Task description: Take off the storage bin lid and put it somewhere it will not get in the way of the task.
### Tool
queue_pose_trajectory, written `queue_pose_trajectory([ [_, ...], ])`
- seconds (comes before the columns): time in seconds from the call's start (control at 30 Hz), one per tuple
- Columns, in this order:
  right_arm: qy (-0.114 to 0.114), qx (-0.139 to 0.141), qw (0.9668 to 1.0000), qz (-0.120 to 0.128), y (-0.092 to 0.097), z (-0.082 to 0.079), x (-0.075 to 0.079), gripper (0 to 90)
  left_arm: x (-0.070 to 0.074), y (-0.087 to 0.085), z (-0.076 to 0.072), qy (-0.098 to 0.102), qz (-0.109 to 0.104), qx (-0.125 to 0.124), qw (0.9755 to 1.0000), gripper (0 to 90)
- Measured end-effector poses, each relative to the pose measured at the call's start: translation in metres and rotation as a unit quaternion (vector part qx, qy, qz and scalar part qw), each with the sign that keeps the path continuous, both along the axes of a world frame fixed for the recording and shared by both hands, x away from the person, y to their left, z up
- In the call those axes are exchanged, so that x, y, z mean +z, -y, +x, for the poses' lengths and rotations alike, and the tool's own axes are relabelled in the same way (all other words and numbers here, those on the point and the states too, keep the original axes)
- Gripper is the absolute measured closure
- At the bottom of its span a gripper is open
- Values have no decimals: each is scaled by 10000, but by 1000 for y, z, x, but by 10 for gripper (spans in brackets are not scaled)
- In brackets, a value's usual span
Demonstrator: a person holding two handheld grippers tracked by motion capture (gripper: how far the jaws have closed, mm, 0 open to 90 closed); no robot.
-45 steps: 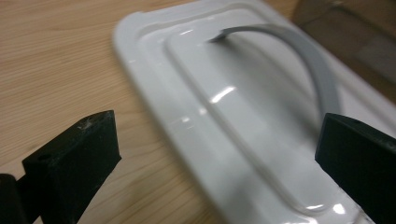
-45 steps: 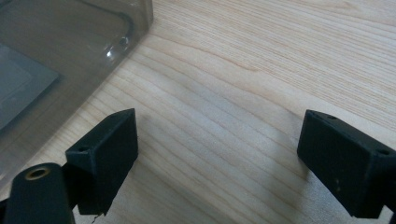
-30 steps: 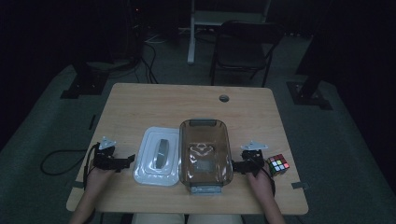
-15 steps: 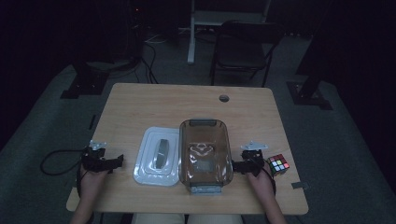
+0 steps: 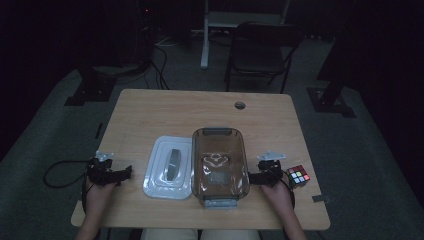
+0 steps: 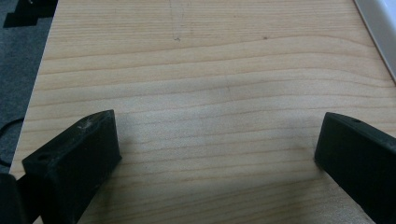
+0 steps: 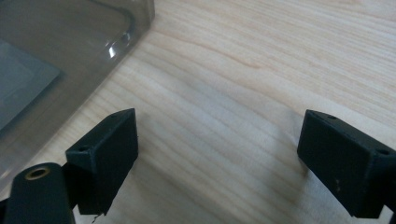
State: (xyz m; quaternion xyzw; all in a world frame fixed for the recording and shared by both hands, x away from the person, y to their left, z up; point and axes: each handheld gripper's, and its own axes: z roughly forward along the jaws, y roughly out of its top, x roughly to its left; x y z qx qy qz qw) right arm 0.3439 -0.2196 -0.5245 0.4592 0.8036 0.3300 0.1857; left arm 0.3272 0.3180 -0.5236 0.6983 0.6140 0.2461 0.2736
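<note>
Near edge of the table (image 5: pixel 150 210): two hands came in from the bottom, one at each side.
Left hand (image 5: pixel 97 192): it held the left gripper (image 5: pixel 125 172) near the left edge, pointing at the lid.
Left gripper jaws: spread wide over bare wood, with nothing between them.
Right hand (image 5: pixel 276 192): it held the right gripper (image 5: pixel 252 177) just beside the tub.
Right gripper jaws: spread wide too, and they held nothing.
Rubik's cube (image 5: pixel 298 176): it sat just right of the right gripper.
Clear brown tub (image 5: pixel 220 162): it lay in the middle, open at the top.
White lid (image 5: pixel 169 167): it lay flat, touching the tub's left side.
Round hole (image 5: pixel 240 105): it was in the far part of the table.
Folding chair (image 5: pixel 262 50): it stood on the floor past the table, in the dark.
</note>
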Motion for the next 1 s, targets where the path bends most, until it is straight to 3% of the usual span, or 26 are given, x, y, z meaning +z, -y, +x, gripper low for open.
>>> queue_pose_trajectory([
  [0.1, -151, 53, 9998, -95, -2, -2, 3, 122, 0, 1, 0, 7, -3, 90, 10000, 6],
  [0.23, -222, 111, 9997, 67, -1, -4, 7, 122, 0, 2, -1, 9, 4, 145, 9999, 6],
  [0.37, -87, 111, 9999, 46, 1, -8, 15, 122, 0, 2, -1, 10, 5, 138, 9999, 6],
  [0.53, 263, -52, 9995, 162, 13, -17, 36, 123, 0, 2, -1, 7, 4, 140, 9999, 6],
  [0.87, 612, -328, 9972, 278, 46, -31, 60, 123, 0, 2, -1, 5, 4, 138, 9999, 6],
  [1.0, 650, -480, 9961, 359, 61, -35, 65, 124, 0, 2, -1, 6, 7, 135, 9999, 6],
])
